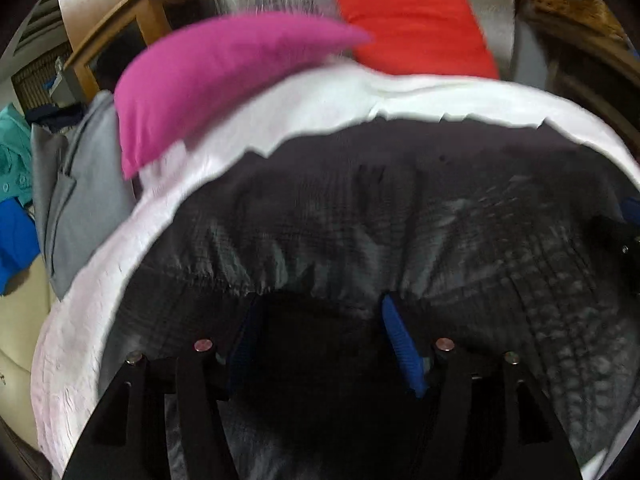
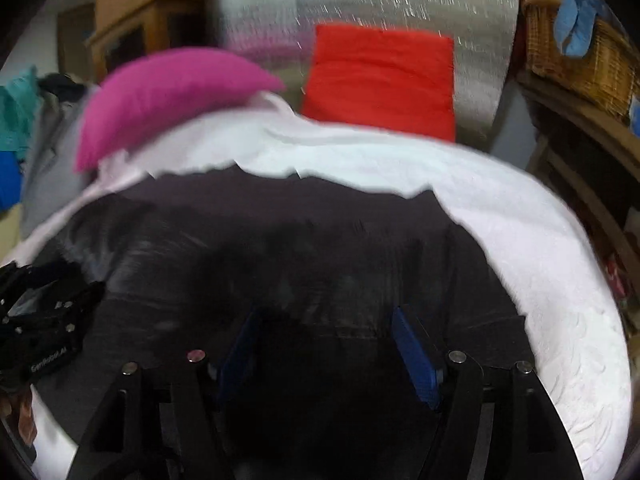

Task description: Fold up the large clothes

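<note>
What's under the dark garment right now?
The dark garment lies spread on a white padded cover, which shows around its far and side edges. Whatever is beneath the garment's middle is covered; I cannot tell if anything else lies there.

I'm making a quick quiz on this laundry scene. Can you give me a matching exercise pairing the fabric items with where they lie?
Things:
1. dark garment
2. magenta pillow
3. red cloth
4. grey garment

Places:
A. far end, against the shiny backdrop
B. spread on the white cover, under both open grippers
C. left edge, beside the white cover
D. far left, resting on the white cover's edge

Pairs: 1-B, 2-D, 3-A, 4-C
</note>
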